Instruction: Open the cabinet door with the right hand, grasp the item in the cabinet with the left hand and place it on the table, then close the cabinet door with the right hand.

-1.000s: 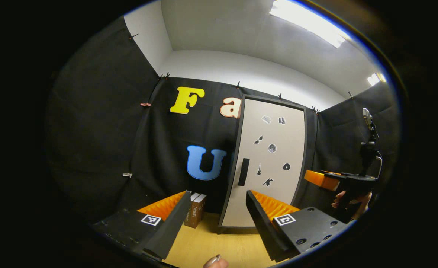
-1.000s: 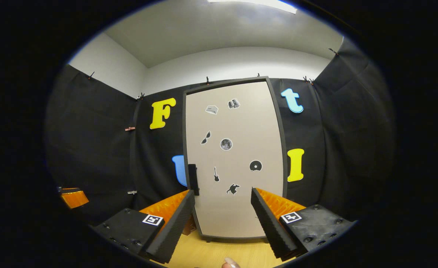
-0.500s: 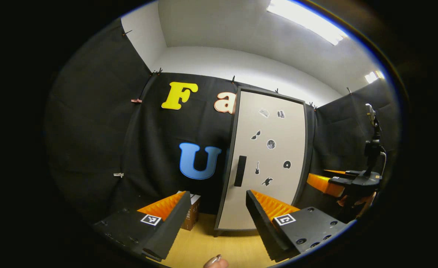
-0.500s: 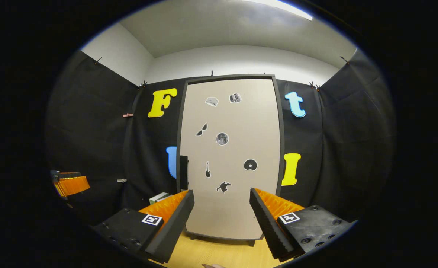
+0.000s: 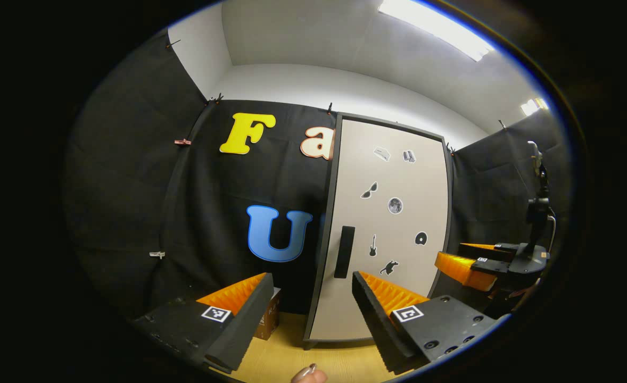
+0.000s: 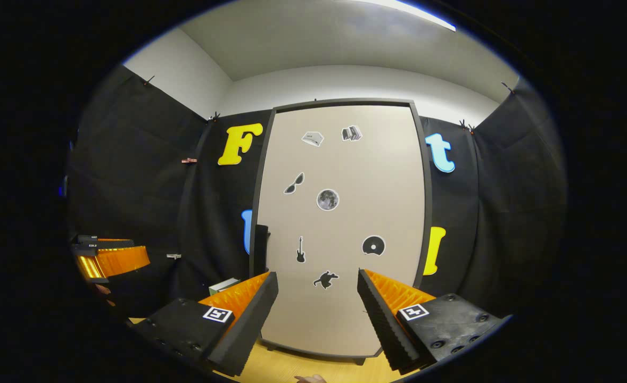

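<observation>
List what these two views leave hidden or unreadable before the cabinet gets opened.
- Cabinet contents: the closed cabinet door hides them in both views.
- Door handle: the right gripper view sees it edge-on at the door's left edge; the left gripper view shows its face.
- Books: mostly behind the left gripper's finger; titles too small.
- Door stickers: too small for detail.
- Right gripper: open, apart from the door.

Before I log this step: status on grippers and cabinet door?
Both hand-held grippers open: left, right. Cabinet door shut, handle untouched. Books beside cabinet; path clear.
</observation>
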The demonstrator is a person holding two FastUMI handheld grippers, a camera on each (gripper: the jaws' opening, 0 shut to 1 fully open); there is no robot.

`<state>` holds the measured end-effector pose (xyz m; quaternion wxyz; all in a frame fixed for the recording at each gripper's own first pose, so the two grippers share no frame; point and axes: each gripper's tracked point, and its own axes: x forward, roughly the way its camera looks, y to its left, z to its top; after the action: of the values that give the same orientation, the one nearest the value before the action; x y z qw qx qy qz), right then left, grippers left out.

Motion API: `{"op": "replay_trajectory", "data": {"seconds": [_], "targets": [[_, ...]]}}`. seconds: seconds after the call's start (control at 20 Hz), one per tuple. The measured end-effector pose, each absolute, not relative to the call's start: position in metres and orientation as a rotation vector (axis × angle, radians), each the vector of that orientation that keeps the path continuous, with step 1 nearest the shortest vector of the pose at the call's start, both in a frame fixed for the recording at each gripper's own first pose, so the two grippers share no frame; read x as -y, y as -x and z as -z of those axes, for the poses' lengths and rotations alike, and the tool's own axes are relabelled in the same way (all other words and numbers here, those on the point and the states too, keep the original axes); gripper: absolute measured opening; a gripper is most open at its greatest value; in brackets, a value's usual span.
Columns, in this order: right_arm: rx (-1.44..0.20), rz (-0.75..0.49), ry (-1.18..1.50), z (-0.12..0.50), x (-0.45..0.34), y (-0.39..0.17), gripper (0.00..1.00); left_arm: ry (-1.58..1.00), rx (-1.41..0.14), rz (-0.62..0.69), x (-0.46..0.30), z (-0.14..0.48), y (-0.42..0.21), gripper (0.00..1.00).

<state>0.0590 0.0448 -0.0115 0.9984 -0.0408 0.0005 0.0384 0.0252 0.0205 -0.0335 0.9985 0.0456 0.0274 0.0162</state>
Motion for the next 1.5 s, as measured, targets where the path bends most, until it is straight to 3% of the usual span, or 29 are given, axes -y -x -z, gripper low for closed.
{"op": "replay_trajectory", "data": {"seconds": [0.55, 0.7, 1.1, 1.2, 1.25, 1.35, 1.4, 1.5], "targets": [[0.046, -0.065, 0.041, 0.022, -0.148, -0.149, 0.97, -0.046, -0.106, 0.019, -0.090, 0.032, -0.039, 0.94], [0.011, -0.006, 0.033, 0.044, -0.157, -0.179, 0.98, -0.027, -0.119, 0.049, -0.105, 0.034, -0.043, 0.94], [-0.053, 0.120, 0.033, 0.082, -0.154, -0.235, 0.88, 0.002, -0.128, 0.096, -0.121, 0.034, -0.045, 0.94], [-0.063, 0.161, 0.032, 0.088, -0.148, -0.243, 0.82, 0.011, -0.132, 0.098, -0.125, 0.035, -0.044, 0.94], [-0.069, 0.172, 0.024, 0.090, -0.148, -0.246, 0.72, 0.016, -0.135, 0.101, -0.125, 0.036, -0.044, 0.94], [-0.082, 0.181, 0.017, 0.095, -0.147, -0.246, 0.63, 0.023, -0.138, 0.100, -0.130, 0.036, -0.043, 0.94], [-0.083, 0.177, 0.013, 0.096, -0.150, -0.251, 0.64, 0.024, -0.138, 0.096, -0.133, 0.036, -0.041, 0.94], [-0.071, 0.196, 0.056, 0.094, -0.149, -0.252, 0.39, 0.030, -0.141, 0.086, -0.138, 0.037, -0.038, 0.94]]}}
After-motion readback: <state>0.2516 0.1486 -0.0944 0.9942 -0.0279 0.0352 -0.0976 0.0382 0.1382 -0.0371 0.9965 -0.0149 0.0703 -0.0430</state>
